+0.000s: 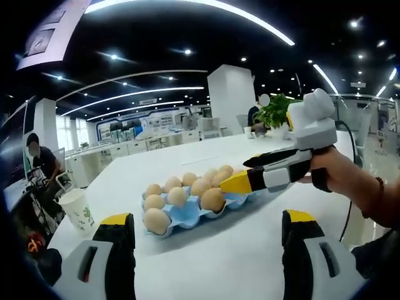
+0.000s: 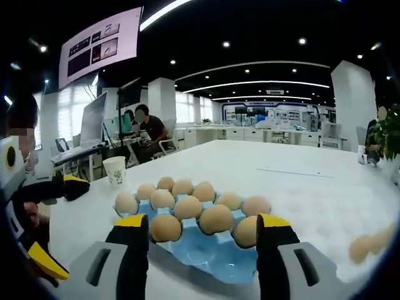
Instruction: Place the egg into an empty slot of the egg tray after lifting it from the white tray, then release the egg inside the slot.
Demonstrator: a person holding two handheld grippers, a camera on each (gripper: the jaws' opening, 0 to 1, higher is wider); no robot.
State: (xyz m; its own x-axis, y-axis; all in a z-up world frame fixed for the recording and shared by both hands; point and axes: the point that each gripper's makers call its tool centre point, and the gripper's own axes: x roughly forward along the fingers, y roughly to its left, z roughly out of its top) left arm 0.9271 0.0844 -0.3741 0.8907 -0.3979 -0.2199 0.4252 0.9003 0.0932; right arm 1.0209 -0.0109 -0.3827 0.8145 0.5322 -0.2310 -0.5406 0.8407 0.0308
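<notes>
A blue egg tray (image 1: pixel 189 216) lies on the white table and holds several brown eggs (image 1: pixel 177 196), with empty cups along its near side. My right gripper (image 1: pixel 241 174), held in a hand, hovers low over the tray's right end. In the right gripper view its jaws stand apart over the tray (image 2: pixel 206 251), and the right gripper (image 2: pixel 203 220) holds nothing. An egg (image 2: pixel 246 231) sits just inside its right jaw. My left gripper (image 1: pixel 208 217) is open in front of the tray and also appears at the left (image 2: pixel 62 222). Blurred loose eggs (image 2: pixel 369 247) lie at the far right.
A paper cup (image 1: pixel 78 209) (image 2: pixel 115 170) stands near the table's edge beside the tray. A potted plant (image 1: pixel 275 110) sits at the table's far end. A person (image 2: pixel 147 125) sits at a desk beyond the table. Bare tabletop (image 2: pixel 300 181) stretches behind the tray.
</notes>
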